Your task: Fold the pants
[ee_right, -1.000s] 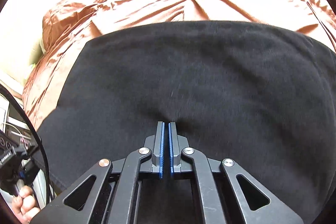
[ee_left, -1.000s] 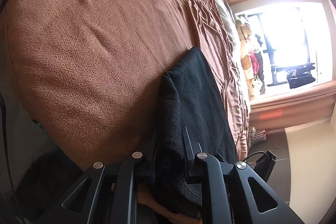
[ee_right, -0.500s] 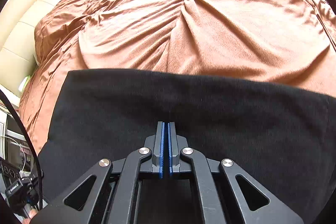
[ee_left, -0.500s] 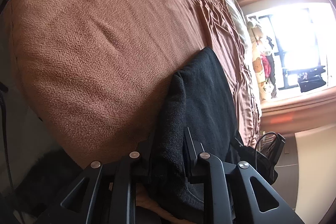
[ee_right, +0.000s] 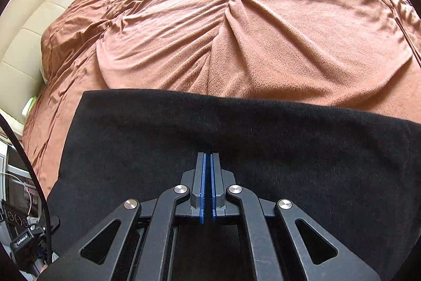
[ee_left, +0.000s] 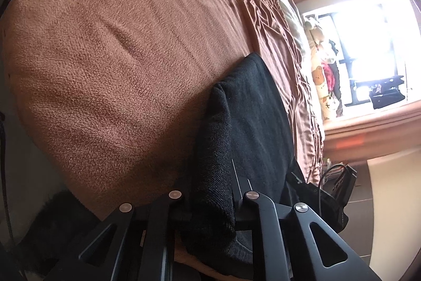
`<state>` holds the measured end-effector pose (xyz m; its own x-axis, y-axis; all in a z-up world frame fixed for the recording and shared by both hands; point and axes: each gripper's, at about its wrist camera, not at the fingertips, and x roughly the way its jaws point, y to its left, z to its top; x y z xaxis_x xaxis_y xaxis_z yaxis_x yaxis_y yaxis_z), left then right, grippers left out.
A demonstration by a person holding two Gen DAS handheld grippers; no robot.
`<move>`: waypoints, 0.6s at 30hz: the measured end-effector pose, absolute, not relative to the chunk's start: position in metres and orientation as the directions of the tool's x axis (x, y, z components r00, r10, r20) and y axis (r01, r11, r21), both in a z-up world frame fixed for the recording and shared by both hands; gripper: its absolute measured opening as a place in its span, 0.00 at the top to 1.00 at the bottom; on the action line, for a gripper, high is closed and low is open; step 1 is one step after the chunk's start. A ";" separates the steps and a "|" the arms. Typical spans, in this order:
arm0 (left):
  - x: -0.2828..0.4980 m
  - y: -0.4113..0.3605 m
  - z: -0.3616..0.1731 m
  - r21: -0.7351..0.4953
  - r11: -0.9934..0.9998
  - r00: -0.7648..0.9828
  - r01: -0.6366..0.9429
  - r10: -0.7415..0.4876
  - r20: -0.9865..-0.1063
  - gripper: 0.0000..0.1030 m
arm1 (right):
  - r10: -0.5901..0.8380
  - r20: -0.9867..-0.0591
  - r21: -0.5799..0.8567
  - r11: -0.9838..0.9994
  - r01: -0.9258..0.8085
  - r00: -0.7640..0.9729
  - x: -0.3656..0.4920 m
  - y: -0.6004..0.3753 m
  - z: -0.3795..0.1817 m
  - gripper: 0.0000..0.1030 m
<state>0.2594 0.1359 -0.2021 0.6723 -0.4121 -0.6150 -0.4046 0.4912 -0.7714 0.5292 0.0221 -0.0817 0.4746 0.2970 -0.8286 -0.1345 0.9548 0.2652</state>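
Closing again, left tongs [ee_left: 210, 202] apparently pinch pants [ee_left: 252, 117] (thick fold).

left wrist: close, along bed edge | right wrist: close, downward | shared: pants [ee_left: 252, 123], blanket [ee_right: 263, 38]

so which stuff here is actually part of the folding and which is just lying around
Part of the job:
- black pants, folded thick
- left gripper, clamped on their edge, jaws just closing
- right gripper, shut

Just lying about:
- brown blanket underneath
- stuffed toys by the window
- cream headboard
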 end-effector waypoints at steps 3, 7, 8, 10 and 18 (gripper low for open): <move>0.259 0.135 -0.192 -0.783 0.494 0.685 -0.377 -0.420 -0.595 0.85 | 0.307 -0.829 0.269 0.952 -0.148 0.467 0.516 0.021 -0.082 1.00; 0.261 0.133 -0.180 -0.802 0.492 0.698 -0.339 -0.440 -0.565 0.86 | 0.337 -0.823 0.299 0.942 -0.156 0.457 0.493 0.018 -0.081 1.00; 0.261 0.131 -0.176 -0.805 0.497 0.703 -0.324 -0.443 -0.557 0.86 | 0.354 -0.821 0.317 0.935 -0.158 0.448 0.485 0.017 -0.082 1.00; 0.262 0.127 -0.168 -0.808 0.504 0.708 -0.304 -0.448 -0.546 0.86 | 0.378 -0.815 0.340 0.926 -0.167 0.439 0.470 0.016 -0.084 1.00; 0.267 0.107 -0.133 -0.809 0.542 0.718 -0.228 -0.467 -0.516 0.86 | 0.445 -0.779 0.416 0.894 -0.166 0.441 0.417 0.000 -0.091 1.00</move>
<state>0.2666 0.1067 -0.1327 0.7181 -0.4674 -0.5157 -0.2285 0.5416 -0.8090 0.4167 0.0004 -0.0907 0.4413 0.4447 -0.7794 -0.1661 0.8941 0.4160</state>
